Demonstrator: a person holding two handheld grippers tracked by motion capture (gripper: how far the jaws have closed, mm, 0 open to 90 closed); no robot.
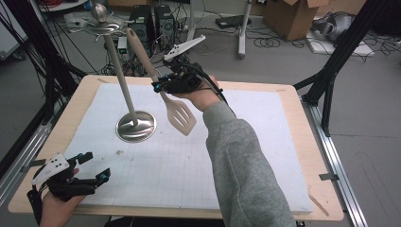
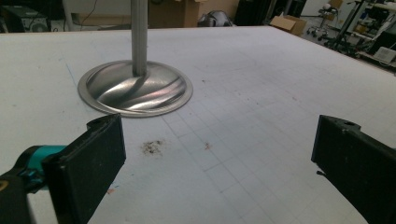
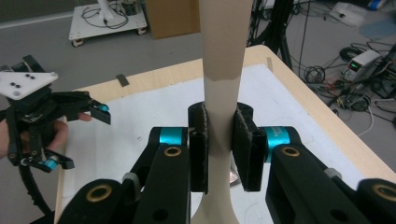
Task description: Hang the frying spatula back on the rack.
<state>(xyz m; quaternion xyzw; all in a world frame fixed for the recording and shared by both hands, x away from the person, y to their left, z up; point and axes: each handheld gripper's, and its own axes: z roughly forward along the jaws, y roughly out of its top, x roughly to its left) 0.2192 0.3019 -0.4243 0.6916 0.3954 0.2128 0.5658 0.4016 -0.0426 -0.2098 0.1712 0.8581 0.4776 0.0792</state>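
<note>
The table (image 1: 326, 189) is a pale wooden board with a white gridded mat (image 1: 189, 161) laid over most of it. The mat carries a small dark smudge (image 2: 152, 146) near the left side and a few faint specks.

At the near left corner the left gripper (image 1: 87, 170) sits low over the mat's edge, held in a hand (image 1: 56, 208). Its jaws stand wide apart with nothing between them; in the left gripper view the bare mat shows across the gap.

Farther in, left of centre, a steel stand (image 1: 136, 126) rests its round dished base on the mat. Its thin pole rises, leaning left in the high view, to a dish with hooks at the top.

Just right of the base, the spatula (image 1: 182, 117) hangs tilted in the air, slotted blade down and close above the mat, handle slanting up toward the stand's top. The right gripper (image 1: 158, 86) is clamped on its neck. In the right gripper view the pads (image 3: 198, 144) press on both sides of the beige handle. A grey sleeve (image 1: 241, 165) reaches in from the bottom to that gripper.

Beyond the table lies a grey floor with loose cables, black frame legs on both sides, computer boxes (image 1: 151, 21) behind the stand, and a cardboard box (image 1: 293, 16) at the far right.
</note>
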